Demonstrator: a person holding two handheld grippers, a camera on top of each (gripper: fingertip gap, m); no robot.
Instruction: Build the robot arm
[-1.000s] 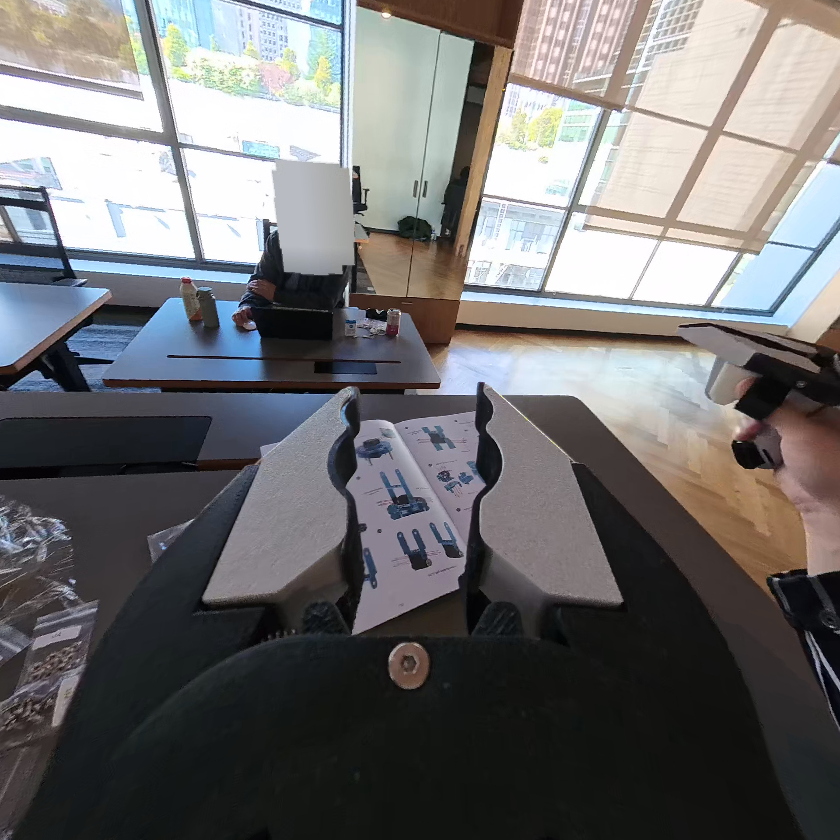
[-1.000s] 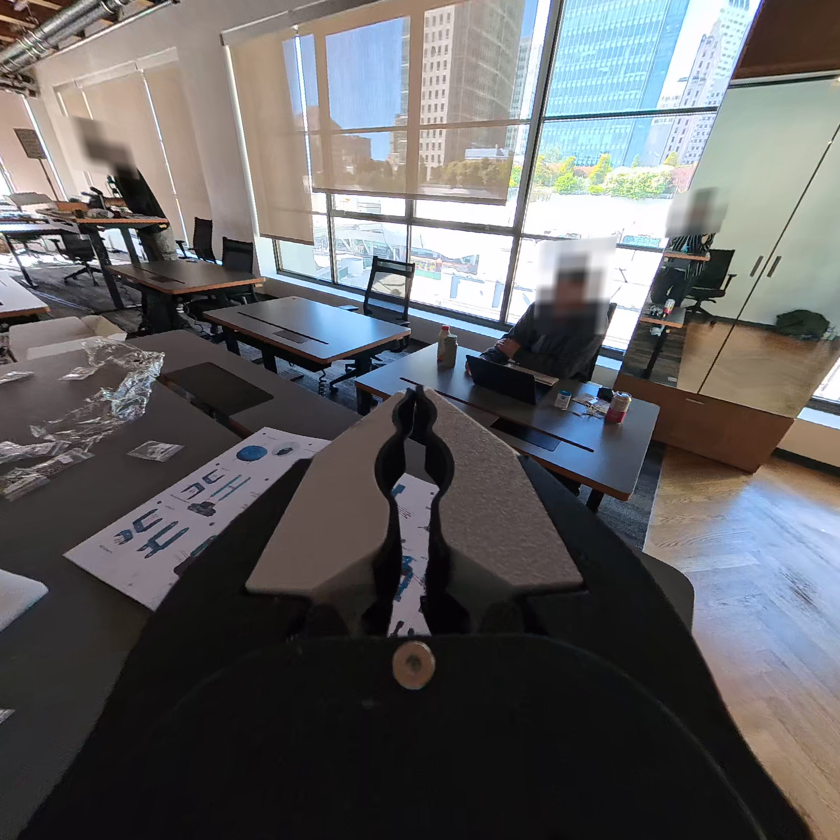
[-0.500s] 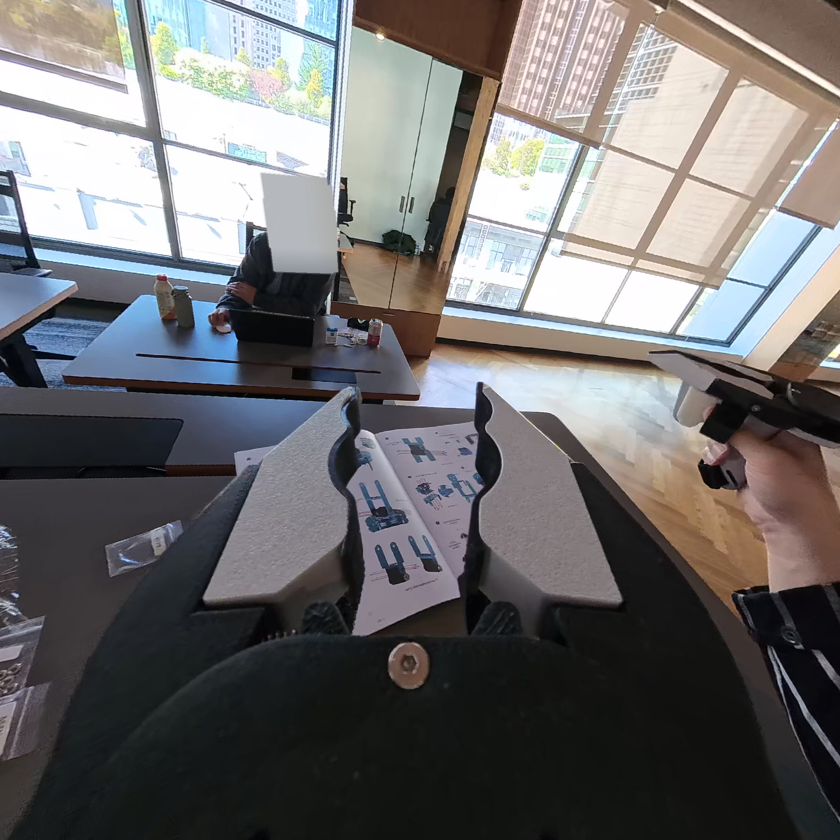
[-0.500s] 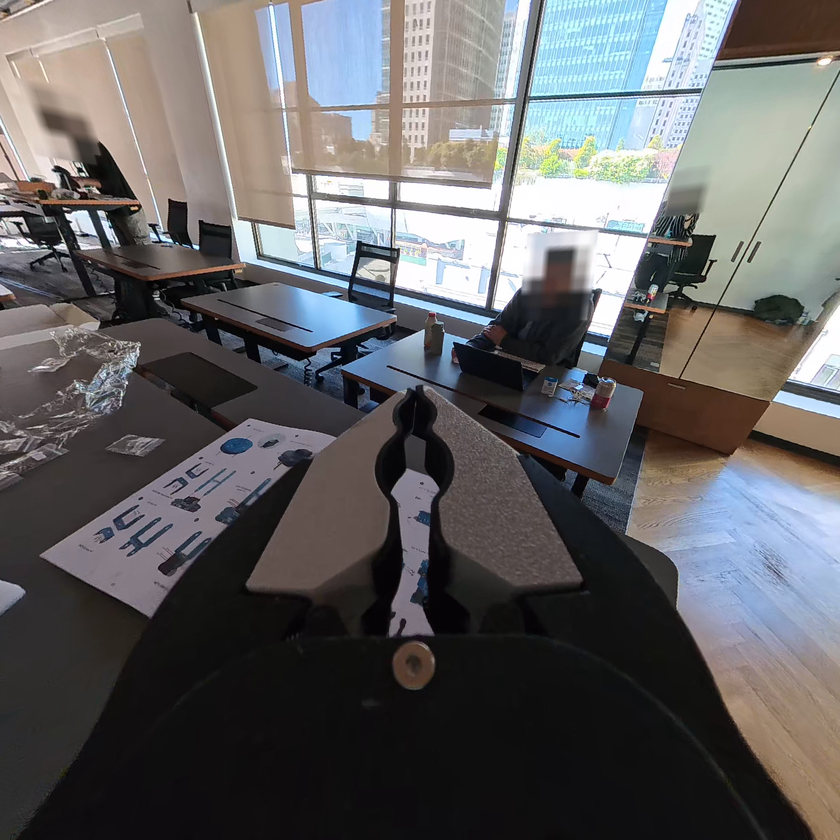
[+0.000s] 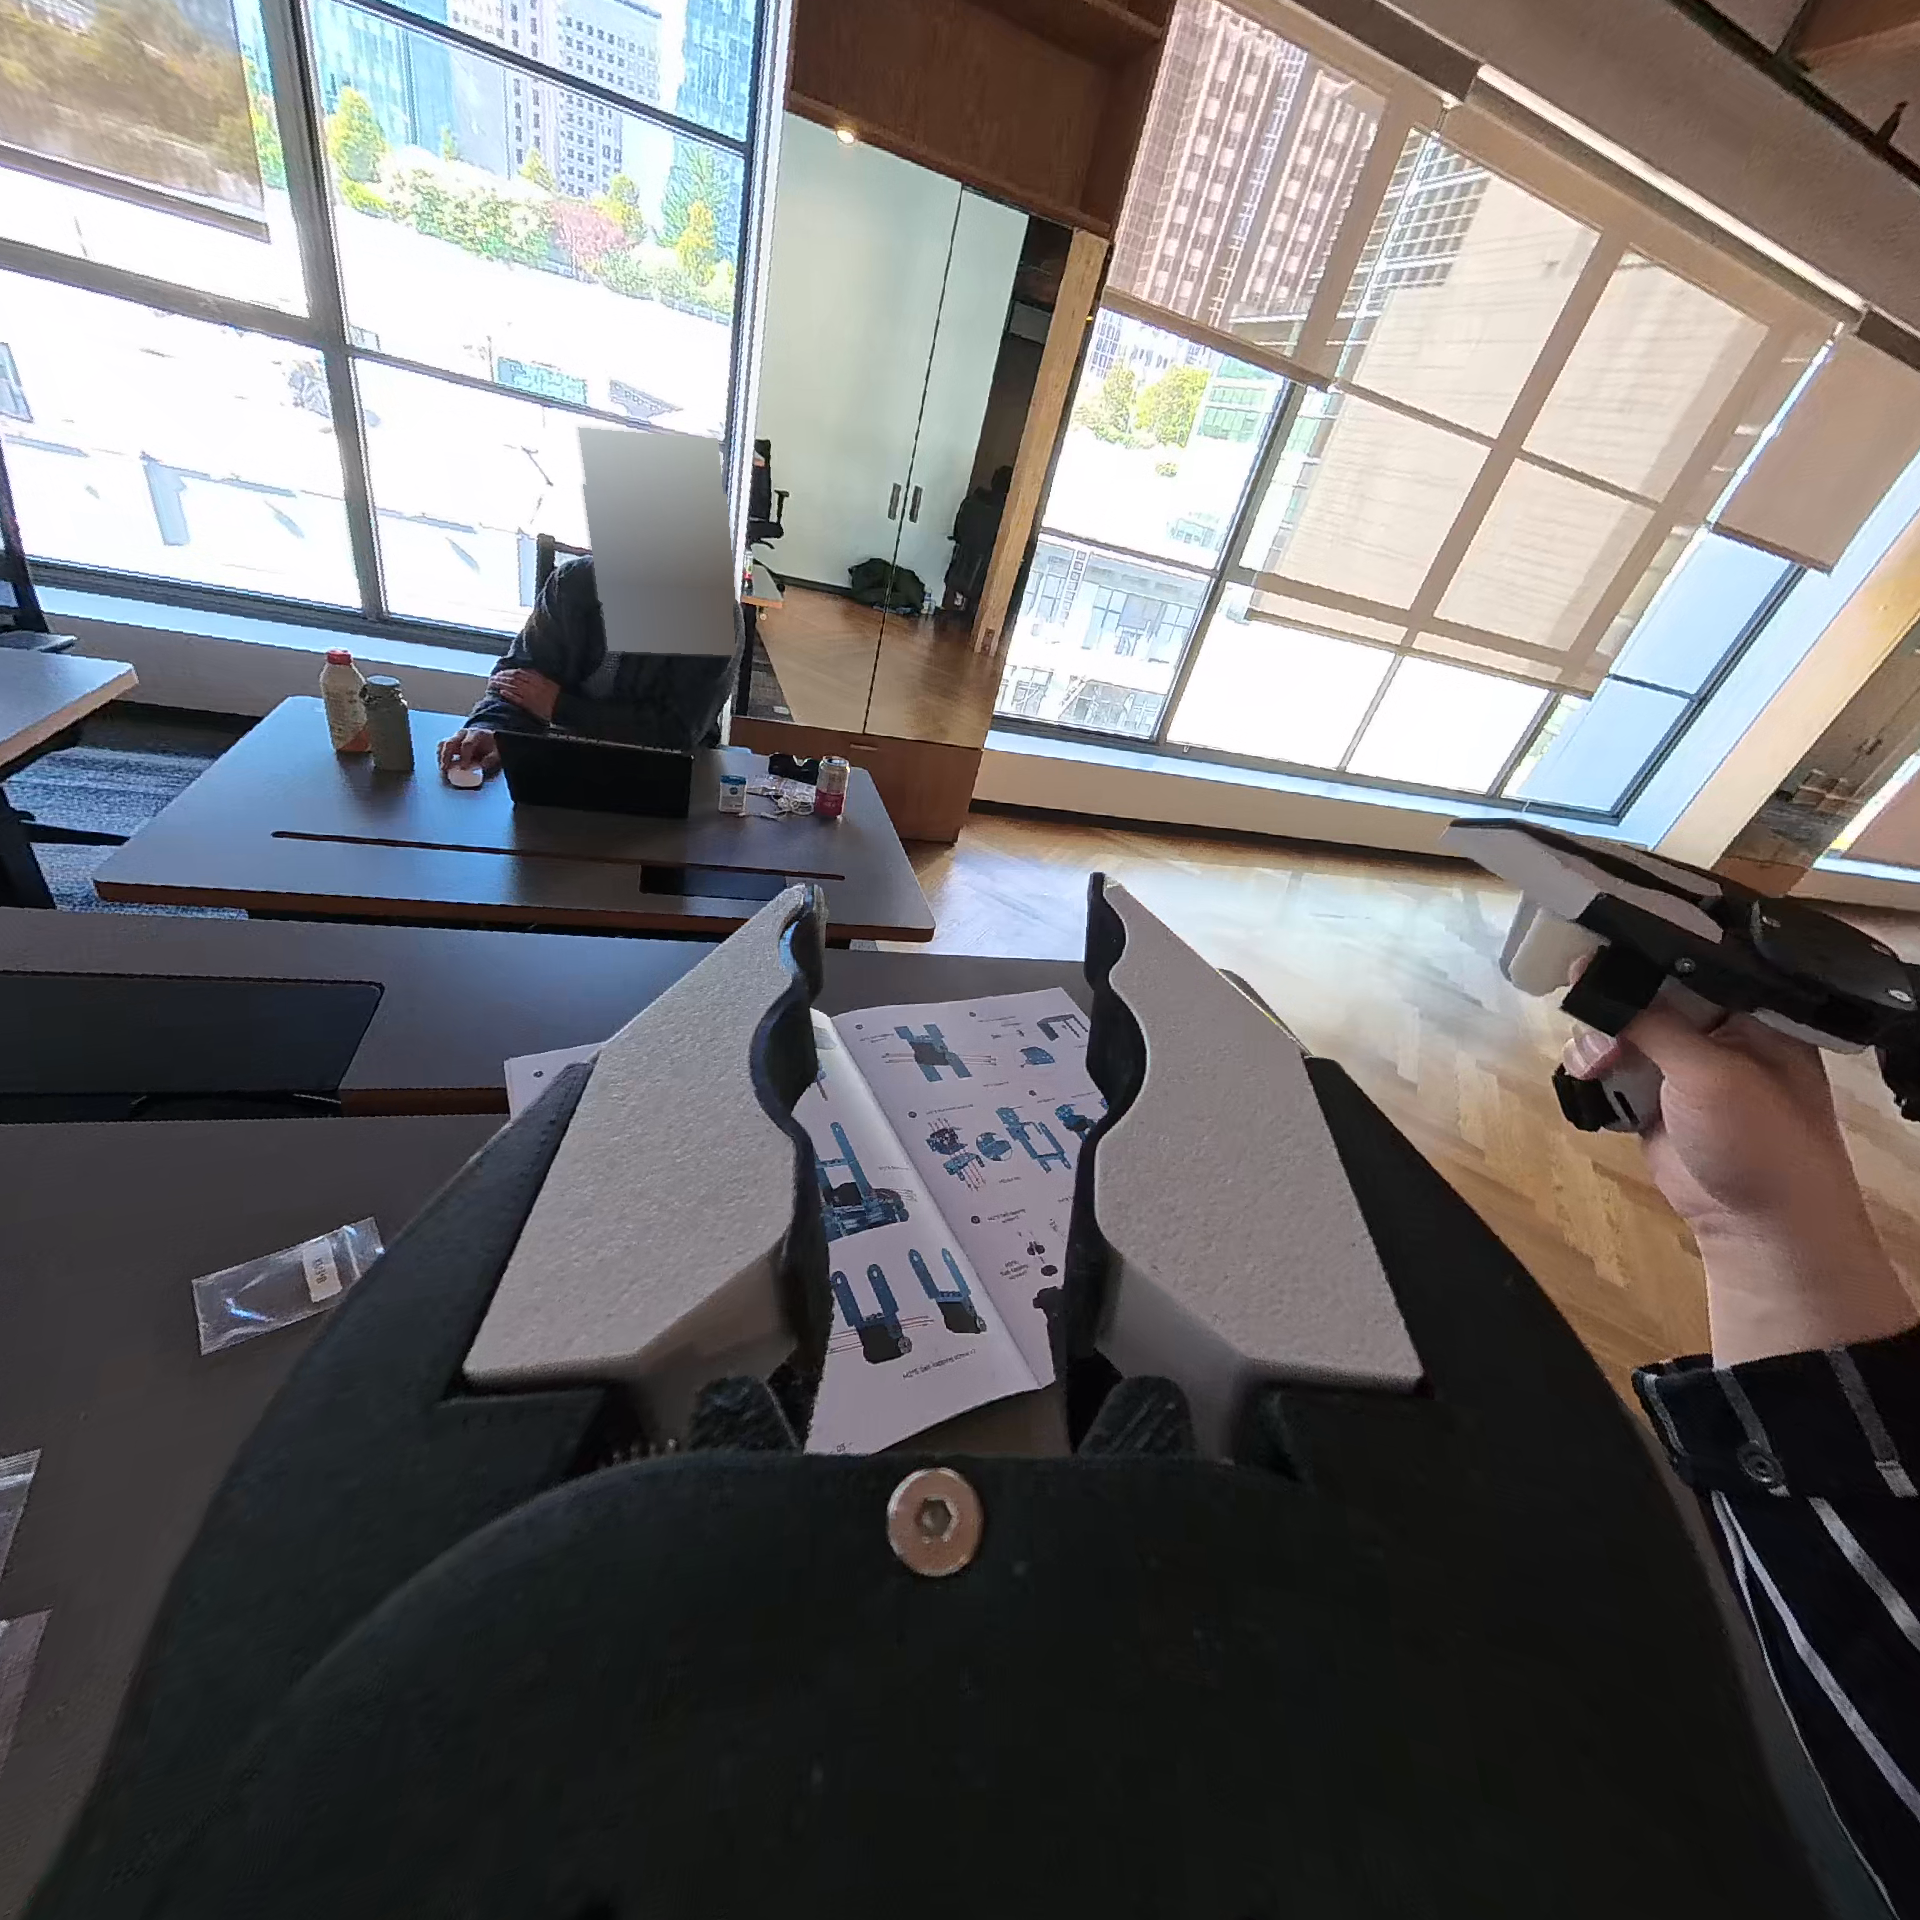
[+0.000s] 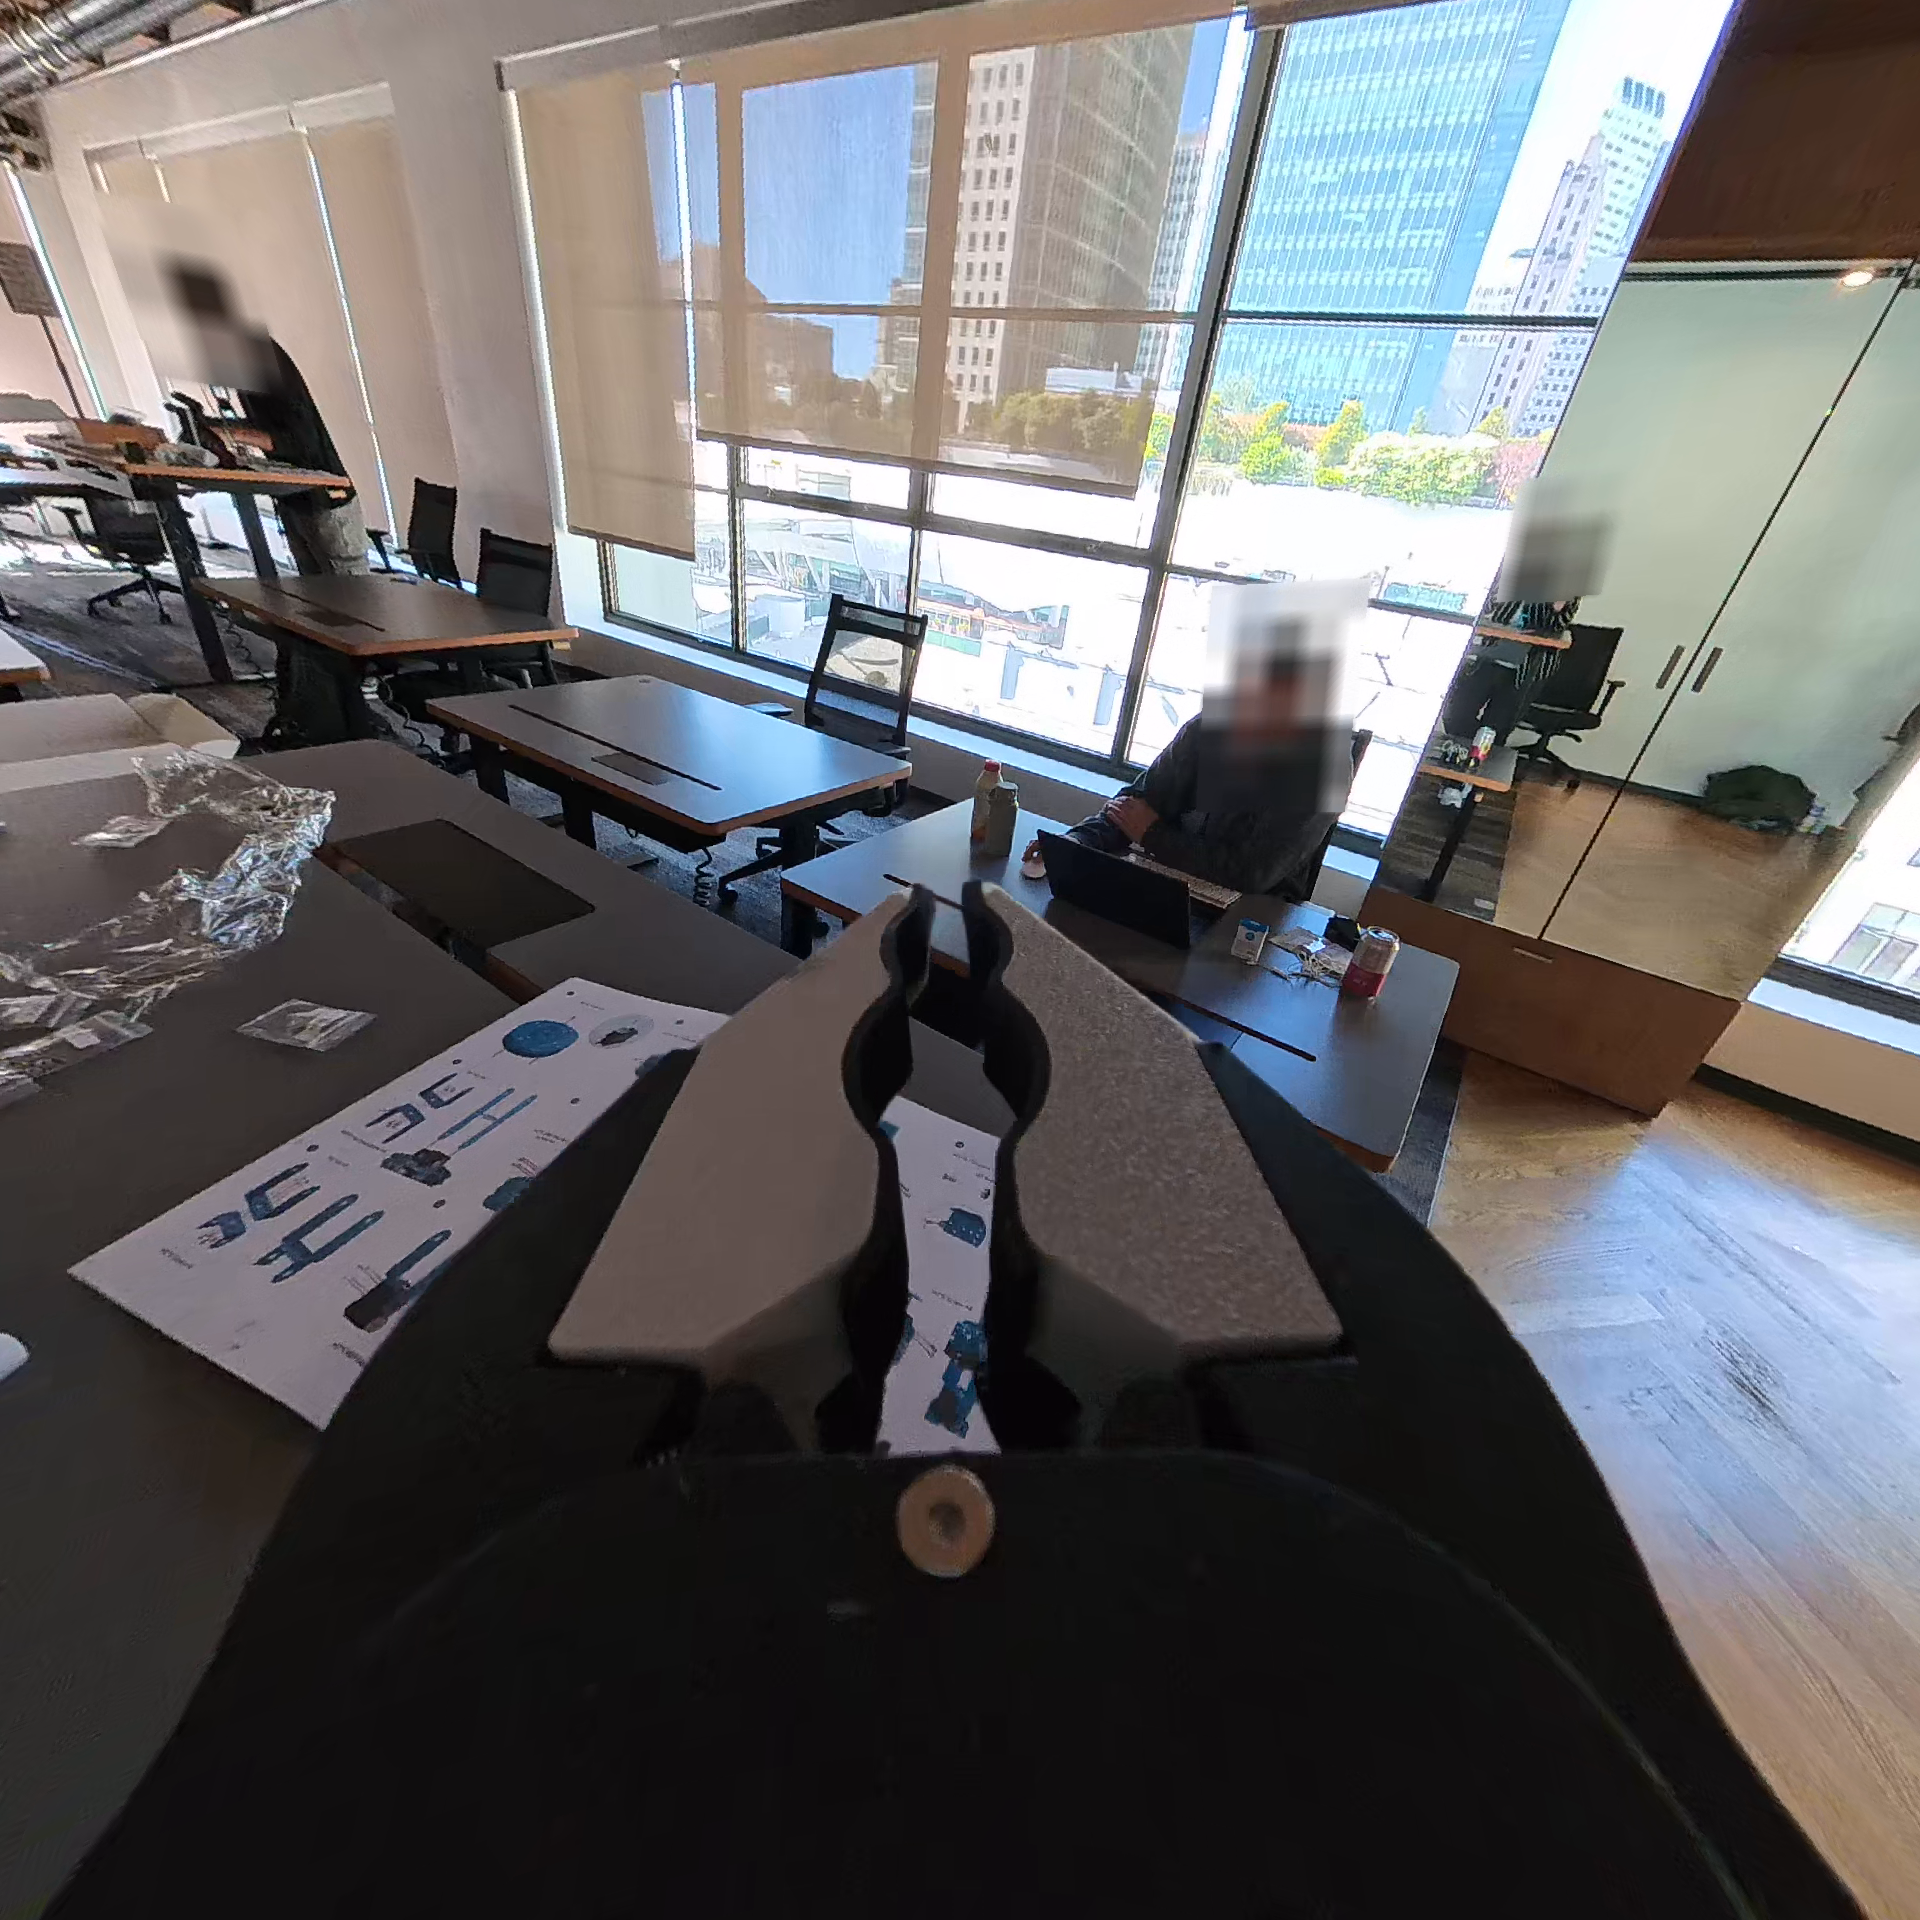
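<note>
An open white instruction booklet (image 5: 935,1143) with blue drawings lies on the dark table (image 5: 156,1247). My left gripper (image 5: 951,904) hovers over it, open and empty, with the pages showing between its fingers. My right gripper (image 6: 948,899) is held above the booklet's (image 6: 343,1195) right part, empty, with its tips a narrow gap apart. It also shows in the left wrist view (image 5: 1558,883), held by a hand in a striped sleeve off the table's right edge.
A small clear plastic bag (image 5: 286,1283) lies left of the booklet. Crumpled clear wrap (image 6: 208,883) sits farther left. Beyond the table a person sits at a desk (image 5: 468,862) with a laptop, bottles and a can. Wooden floor (image 5: 1403,1039) lies to the right. My right fingertips sit around 30 cm from my left ones.
Both views have swung a little to the right, so the wrap and bags have slid left. The right gripper's tips, touching before, have parted slightly. The left gripper stays open.
</note>
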